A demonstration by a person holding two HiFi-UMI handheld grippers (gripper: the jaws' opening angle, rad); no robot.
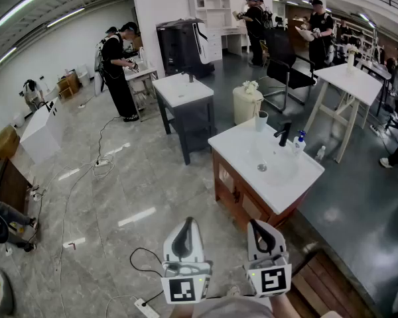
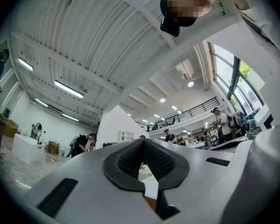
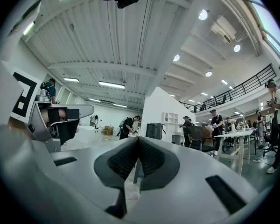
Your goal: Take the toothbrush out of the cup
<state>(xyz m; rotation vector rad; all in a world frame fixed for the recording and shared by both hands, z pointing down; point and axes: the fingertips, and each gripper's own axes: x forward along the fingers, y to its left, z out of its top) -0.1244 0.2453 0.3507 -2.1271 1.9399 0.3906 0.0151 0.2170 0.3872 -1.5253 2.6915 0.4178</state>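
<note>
A pale cup (image 1: 261, 120) stands at the far corner of the white washbasin top (image 1: 233, 144) in the head view. At this distance I cannot make out a toothbrush in it. My left gripper (image 1: 185, 222) (image 2: 143, 142) and right gripper (image 1: 255, 224) (image 3: 138, 139) are held low at the bottom of the head view, well short of the basin, tilted slightly upward. Both have their jaws closed together with nothing between them. The basin cabinet (image 1: 235, 191) is just beyond the right gripper.
A black faucet (image 1: 283, 134) and a blue-capped bottle (image 1: 299, 140) stand on the basin top. A second vanity (image 1: 182, 89), a white table (image 1: 350, 78) and several people are farther off. Cables and a power strip (image 1: 143, 307) lie on the floor at left. A wooden platform (image 1: 331, 283) is at right.
</note>
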